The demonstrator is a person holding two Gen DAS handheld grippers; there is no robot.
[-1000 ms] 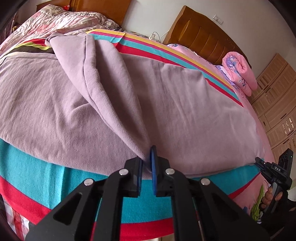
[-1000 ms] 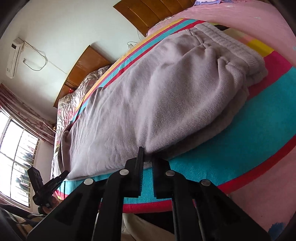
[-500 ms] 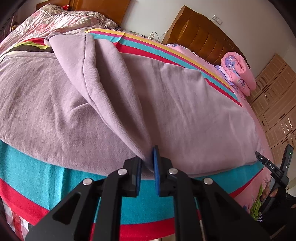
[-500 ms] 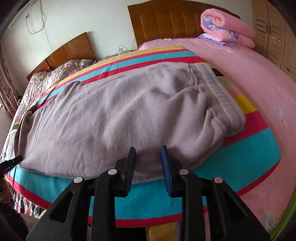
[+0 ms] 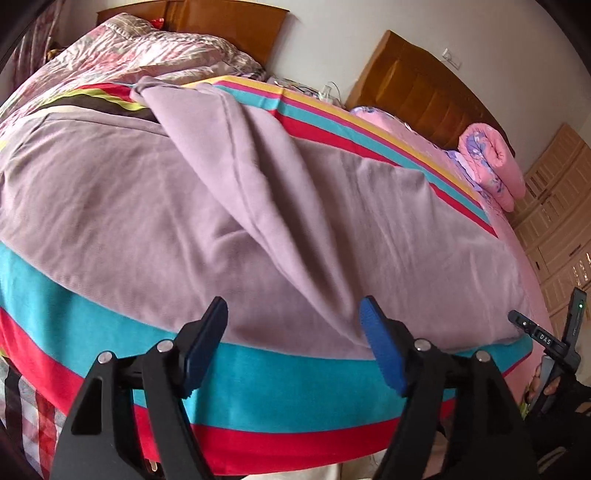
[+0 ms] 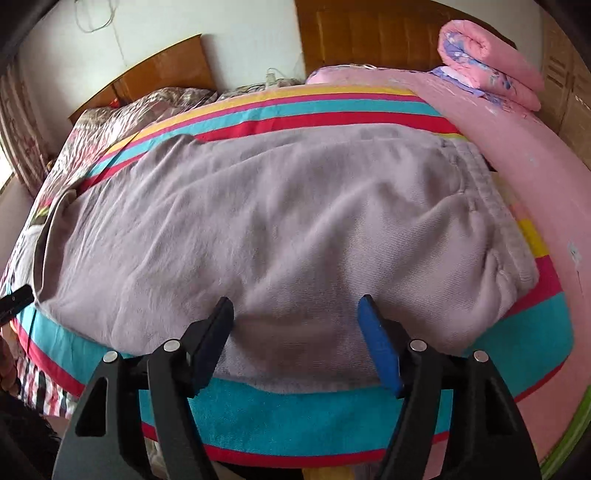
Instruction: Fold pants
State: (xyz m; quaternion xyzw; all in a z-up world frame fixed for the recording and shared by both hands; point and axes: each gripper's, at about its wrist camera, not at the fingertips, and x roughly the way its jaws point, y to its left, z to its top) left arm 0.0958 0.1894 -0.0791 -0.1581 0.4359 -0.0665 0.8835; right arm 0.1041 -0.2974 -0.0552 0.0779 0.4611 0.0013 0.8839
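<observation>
While the lilac pants (image 5: pixel 155 206) lie spread lengthwise across the striped blanket (image 5: pixel 258 391) on the bed, both claws hang over their near edge with nothing gripped. The left claw (image 5: pixel 293 341) has just been opening and now stands wide — its blue-padded fingers (image 5: pixel 380 350) frame the near edge of the cloth and the teal stripe below it, and no fabric is pinched between them. A long ridge of cloth, where one layer is laid over another, runs from the far cuff end down toward that claw and ends just in front of the gap. In the right wrist view the right claw (image 6: pixel 295 338) has likewise just been opening and is spread wide; the pads (image 6: pixel 378 343) sit on either side of the thick near edge of the pants (image 6: pixel 295 221), close to it, and whether they brush the fleece I cannot tell. The ribbed waistband (image 6: pixel 491 221) lies to the right of that claw, toward the pink sheet (image 6: pixel 535 177). At the far right of the left view the right claw's tip (image 5: pixel 535 334) shows beside the bed edge — a hand (image 5: pixel 554 387) under it. A rolled pink quilt (image 6: pixel 487 59) rests near the wooden headboard (image 6: pixel 369 33), well apart from the pants.
</observation>
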